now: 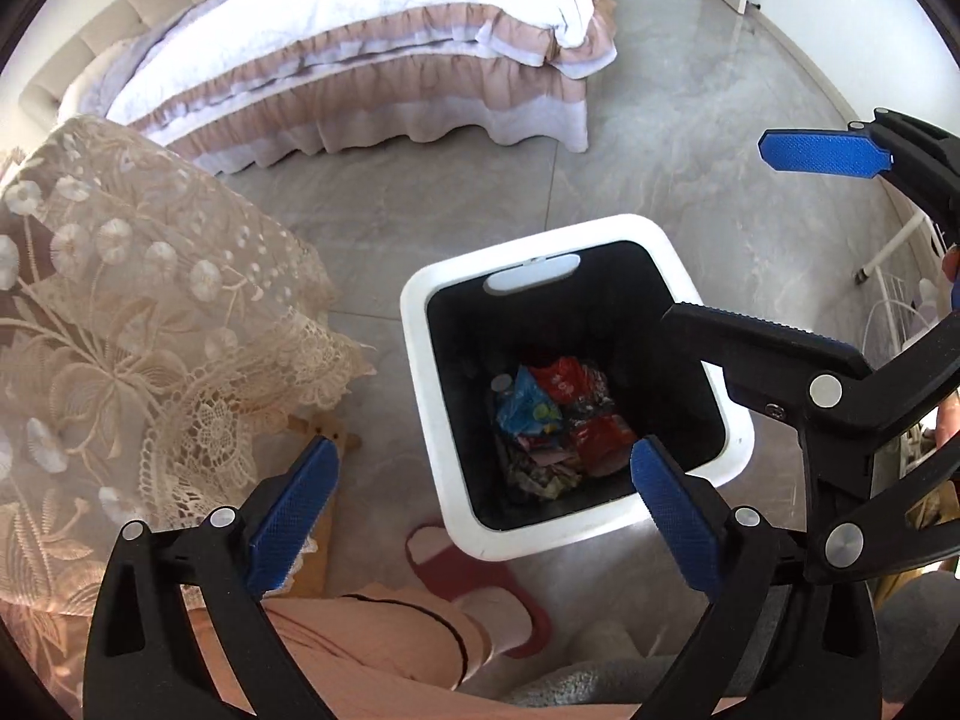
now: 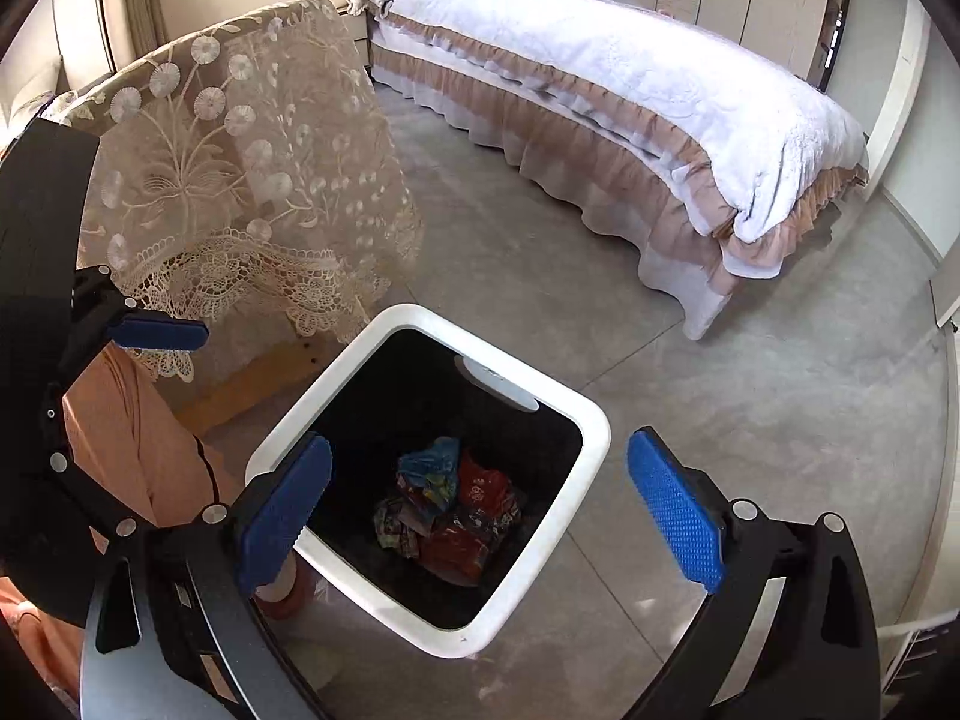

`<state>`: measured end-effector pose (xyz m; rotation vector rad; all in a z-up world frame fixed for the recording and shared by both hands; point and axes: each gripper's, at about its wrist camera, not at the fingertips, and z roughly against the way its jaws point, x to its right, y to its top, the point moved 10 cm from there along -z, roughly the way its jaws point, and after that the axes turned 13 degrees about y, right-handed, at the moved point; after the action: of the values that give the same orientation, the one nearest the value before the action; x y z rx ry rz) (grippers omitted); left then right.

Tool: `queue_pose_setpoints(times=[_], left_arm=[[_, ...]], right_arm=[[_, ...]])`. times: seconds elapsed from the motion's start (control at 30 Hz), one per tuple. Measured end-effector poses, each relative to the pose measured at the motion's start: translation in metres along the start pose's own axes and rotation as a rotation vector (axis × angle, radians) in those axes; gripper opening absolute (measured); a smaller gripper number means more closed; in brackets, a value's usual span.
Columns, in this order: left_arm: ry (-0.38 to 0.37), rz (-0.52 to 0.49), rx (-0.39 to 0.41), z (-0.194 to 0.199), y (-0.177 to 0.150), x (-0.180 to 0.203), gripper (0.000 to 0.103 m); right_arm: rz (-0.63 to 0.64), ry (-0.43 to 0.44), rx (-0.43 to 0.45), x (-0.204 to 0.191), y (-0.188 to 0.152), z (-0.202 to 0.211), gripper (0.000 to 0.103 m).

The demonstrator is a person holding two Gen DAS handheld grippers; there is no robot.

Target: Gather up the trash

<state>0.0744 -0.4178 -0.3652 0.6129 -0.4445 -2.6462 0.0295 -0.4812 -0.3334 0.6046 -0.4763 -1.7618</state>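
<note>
A white bin stands on the gray floor. It is black inside. The trash lies at the bottom: red, blue and mixed wrappers in a heap. The left gripper is spread wide and holds nothing. It hangs above the bin. The right gripper is spread wide too, and it is empty. A bed is well apart from the bin. A lace cloth hangs near the bin.
</note>
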Motion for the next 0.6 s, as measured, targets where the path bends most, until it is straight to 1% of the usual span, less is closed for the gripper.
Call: queue_pose_setpoints(times=[0.27,0.43,0.6], left_arm=[[0.057,0.084,0.122,0.045,0.015,-0.035,0.097],[0.128,0.156,0.209,0.080,0.020,-0.068,0.097],[0.213,0.249,0.287,0.116,0.016,-0.110,0.097]], right_arm=[[0.058,-0.017,0.112,-0.021,0.031,0.039,0.098],[0.091,-0.002,0.212,-0.043,0.058,0.070,0.098],[0.149,0.033,0.296,-0.077,0.086,0.092,0.098]])
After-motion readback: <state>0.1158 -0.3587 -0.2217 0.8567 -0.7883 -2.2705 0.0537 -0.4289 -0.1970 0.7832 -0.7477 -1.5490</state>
